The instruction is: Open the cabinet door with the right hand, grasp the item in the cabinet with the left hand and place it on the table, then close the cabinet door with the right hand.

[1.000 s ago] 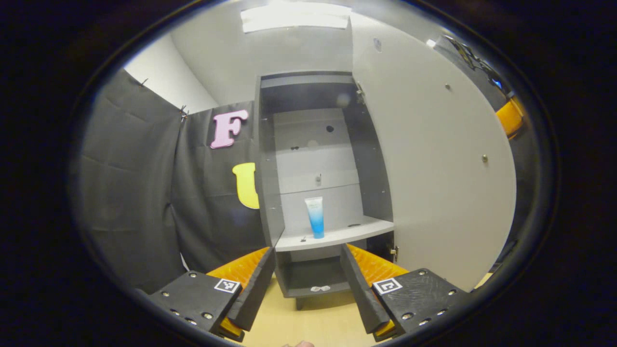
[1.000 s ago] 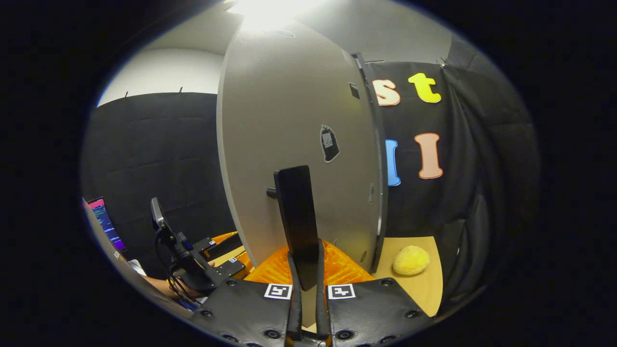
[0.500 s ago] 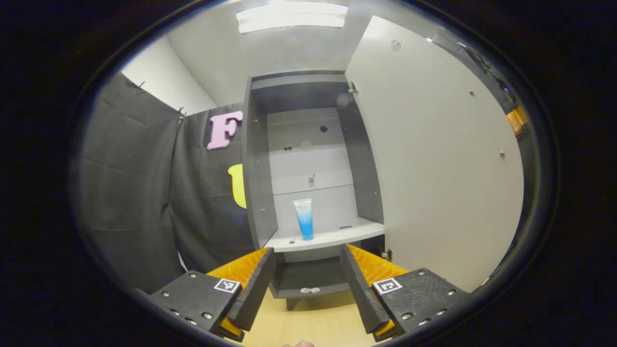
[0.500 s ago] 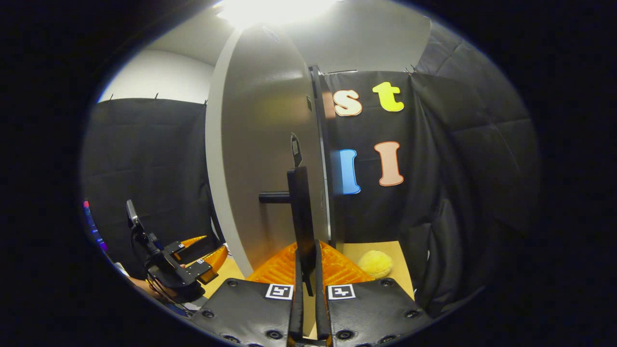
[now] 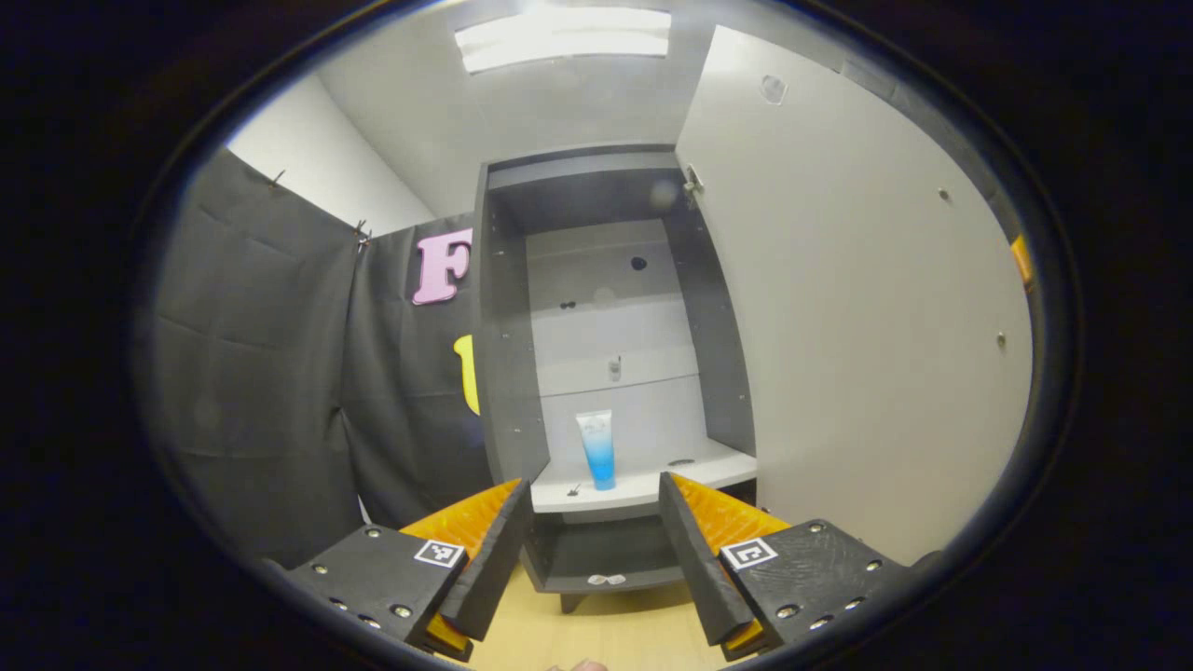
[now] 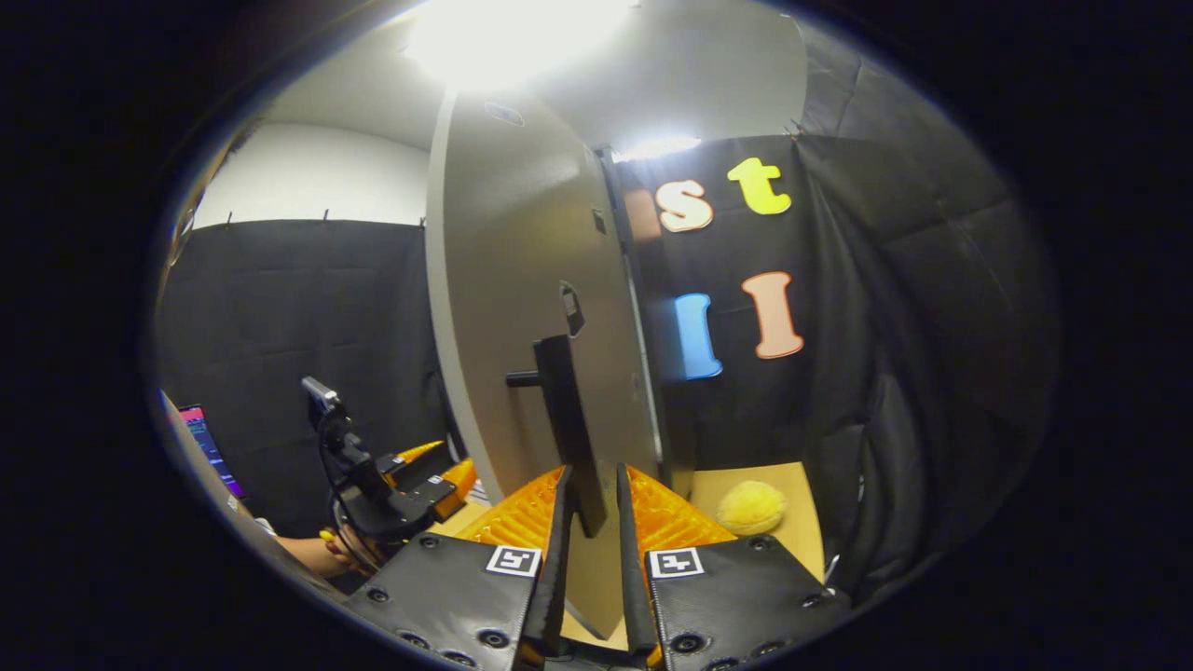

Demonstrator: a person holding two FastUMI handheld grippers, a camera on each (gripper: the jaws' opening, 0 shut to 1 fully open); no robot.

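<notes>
A long white ceiling light panel (image 5: 563, 35) overhead blows out to glare in the right gripper view; fisheye bending curves edges, cabinet interior shadowed.

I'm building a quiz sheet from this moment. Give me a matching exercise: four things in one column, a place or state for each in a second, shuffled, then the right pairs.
Things:
1. tube
2. cabinet door
3. yellow ball
4. left gripper

Places or states:
A. swung wide open
B. on the table, beside the cabinet
C. standing upright on a cabinet shelf
D. fingers spread apart, holding nothing

Pairs: 1-C, 2-A, 3-B, 4-D
</notes>
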